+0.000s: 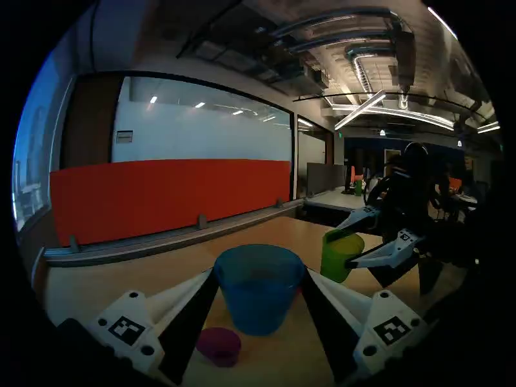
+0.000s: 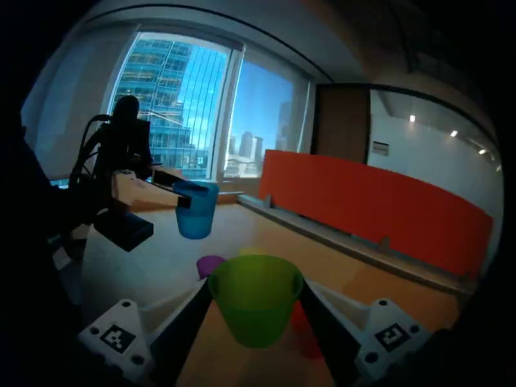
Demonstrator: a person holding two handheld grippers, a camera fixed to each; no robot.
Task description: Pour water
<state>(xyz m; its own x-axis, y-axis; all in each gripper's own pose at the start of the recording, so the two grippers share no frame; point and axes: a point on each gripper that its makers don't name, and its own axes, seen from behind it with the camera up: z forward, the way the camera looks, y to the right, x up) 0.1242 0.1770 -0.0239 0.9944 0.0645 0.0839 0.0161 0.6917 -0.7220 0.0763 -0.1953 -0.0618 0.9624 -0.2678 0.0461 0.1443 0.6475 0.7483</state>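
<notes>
**Two cups held in two grippers over a wooden table**

1. Pale wooden table (image 1: 193, 264): spans the near ground of both views; its far edge meets item 2.
2. Long orange partition panel (image 1: 168, 193): stands upright along the table's far side, below a glass wall.
3. Tall windows (image 2: 187, 97): far left in the right gripper view, with towers and blue sky beyond.
4. Left gripper (image 1: 259, 274): its two fingers are clamped on opposite walls of item 6. The right gripper view shows it at far left, carrying that cup clear of the table.
5. Right gripper (image 2: 256, 284): fingers pressed to both sides of item 7. In the left gripper view it sits to the right.
6. Blue translucent plastic cup (image 1: 259, 290): upright, between the left gripper's fingers, raised above the table. Whether it holds water cannot be told.
7. Green translucent plastic cup (image 2: 256, 300): upright, mouth open, to the right of the blue cup and apart from it.
8. Small purple plastic cup (image 1: 219, 345): stands on the table, near and below the blue cup.
</notes>
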